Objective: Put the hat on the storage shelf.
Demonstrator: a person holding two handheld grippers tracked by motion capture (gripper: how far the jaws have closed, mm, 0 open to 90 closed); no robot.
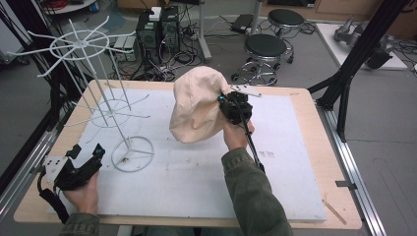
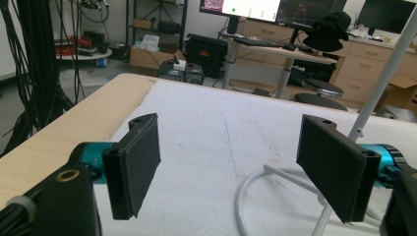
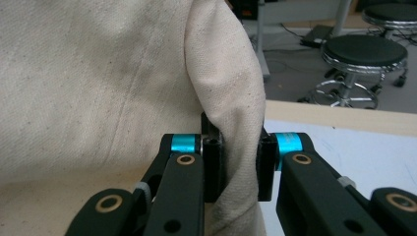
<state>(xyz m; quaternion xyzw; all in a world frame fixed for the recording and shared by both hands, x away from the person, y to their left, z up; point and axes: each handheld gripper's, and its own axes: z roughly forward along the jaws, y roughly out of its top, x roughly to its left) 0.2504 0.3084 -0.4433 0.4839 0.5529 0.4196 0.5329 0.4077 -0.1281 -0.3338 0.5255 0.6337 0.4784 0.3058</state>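
A cream cloth hat [image 1: 196,105] hangs in the air above the middle of the table, pinched at its right edge by my right gripper [image 1: 227,102]. In the right gripper view the cream cloth hat [image 3: 123,83] is close up and a fold of it is clamped between the right gripper [image 3: 241,162] and its black jaws. A white wire rack [image 1: 93,88] with radiating arms stands at the left on a ring base [image 1: 132,154]. My left gripper [image 1: 87,153] rests open near the table's front left, its left gripper [image 2: 231,169] jaws wide apart with the ring base [image 2: 275,182] between them farther off.
A white foam mat [image 1: 196,172] covers the wooden table [image 1: 314,132]. Two black stools [image 1: 265,46] and computer boxes [image 1: 157,29] stand on the floor behind. A black frame leg [image 1: 354,54] rises at the right.
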